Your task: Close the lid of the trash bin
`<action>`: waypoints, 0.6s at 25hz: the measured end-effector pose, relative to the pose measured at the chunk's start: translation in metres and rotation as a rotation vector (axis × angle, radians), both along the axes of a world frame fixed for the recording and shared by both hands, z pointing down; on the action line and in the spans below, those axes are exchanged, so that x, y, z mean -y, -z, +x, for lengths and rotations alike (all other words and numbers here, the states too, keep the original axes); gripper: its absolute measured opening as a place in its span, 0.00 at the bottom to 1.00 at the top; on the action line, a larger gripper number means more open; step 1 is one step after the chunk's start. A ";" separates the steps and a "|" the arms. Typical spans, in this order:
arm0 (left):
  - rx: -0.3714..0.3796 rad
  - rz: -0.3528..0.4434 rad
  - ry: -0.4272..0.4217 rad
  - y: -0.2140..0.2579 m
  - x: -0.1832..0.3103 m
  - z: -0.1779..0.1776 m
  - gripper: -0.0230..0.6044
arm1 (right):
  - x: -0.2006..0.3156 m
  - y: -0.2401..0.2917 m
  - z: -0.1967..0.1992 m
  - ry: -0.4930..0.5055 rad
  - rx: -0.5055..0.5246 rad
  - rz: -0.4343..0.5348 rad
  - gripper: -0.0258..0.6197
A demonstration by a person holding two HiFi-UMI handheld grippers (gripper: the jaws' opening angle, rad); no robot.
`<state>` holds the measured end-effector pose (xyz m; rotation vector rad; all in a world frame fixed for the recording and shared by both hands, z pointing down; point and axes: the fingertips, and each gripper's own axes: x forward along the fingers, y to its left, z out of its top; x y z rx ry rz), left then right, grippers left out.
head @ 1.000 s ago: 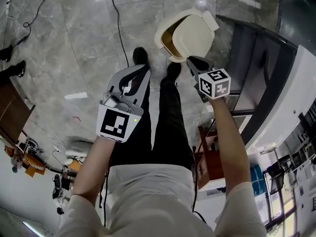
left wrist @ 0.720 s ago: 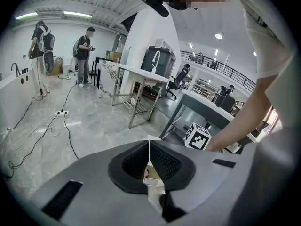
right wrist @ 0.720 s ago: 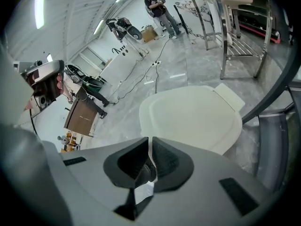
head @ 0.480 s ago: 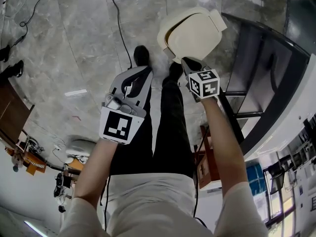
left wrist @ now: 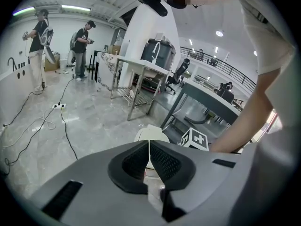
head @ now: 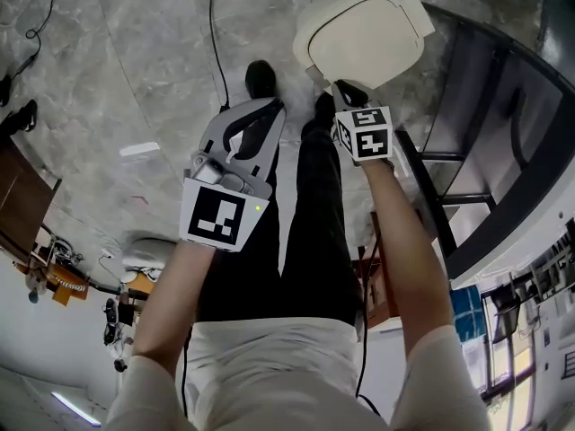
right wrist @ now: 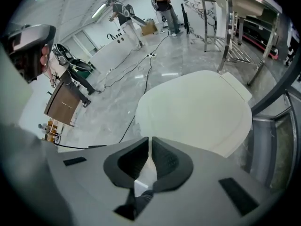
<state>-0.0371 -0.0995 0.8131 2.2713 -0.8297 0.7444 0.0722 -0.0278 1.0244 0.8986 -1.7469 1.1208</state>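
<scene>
Your right tool (head: 347, 91) has its jaws pressed together with nothing between them, its tips just at the near edge of the cream lid (head: 364, 36). I cannot tell whether they touch it. The lid looks flat over the trash bin (right wrist: 141, 119), which stands on the floor right in front of your shoes (head: 260, 77). No dark opening shows, so the closing looks all but done.

To finish well, press down with the closed tips on the front lip, away from the hinge tab on the far side, and push straight down, not forward, so the light bin does not slide. Lift off only once the rim looks even all round.

Your left tool (head: 262, 108) hangs back over your legs, jaws together and empty; leave it there.

The floor (head: 135, 61) is polished grey stone, likely slippery under the bin, with a black cable (head: 214, 43) running just left of it. A dark metal frame (head: 467, 124) stands close on the right. Across the open hall there is a steel-legged surface (left wrist: 141, 74) and two people (left wrist: 37, 46) standing well apart from you.
</scene>
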 end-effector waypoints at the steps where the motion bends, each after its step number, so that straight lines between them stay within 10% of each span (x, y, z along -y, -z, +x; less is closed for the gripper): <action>1: 0.001 -0.002 -0.001 -0.003 0.000 0.000 0.07 | 0.000 -0.002 0.000 0.007 -0.012 0.003 0.09; 15: 0.019 -0.017 -0.022 -0.024 -0.015 -0.015 0.07 | -0.005 -0.027 0.000 -0.112 -0.102 -0.044 0.09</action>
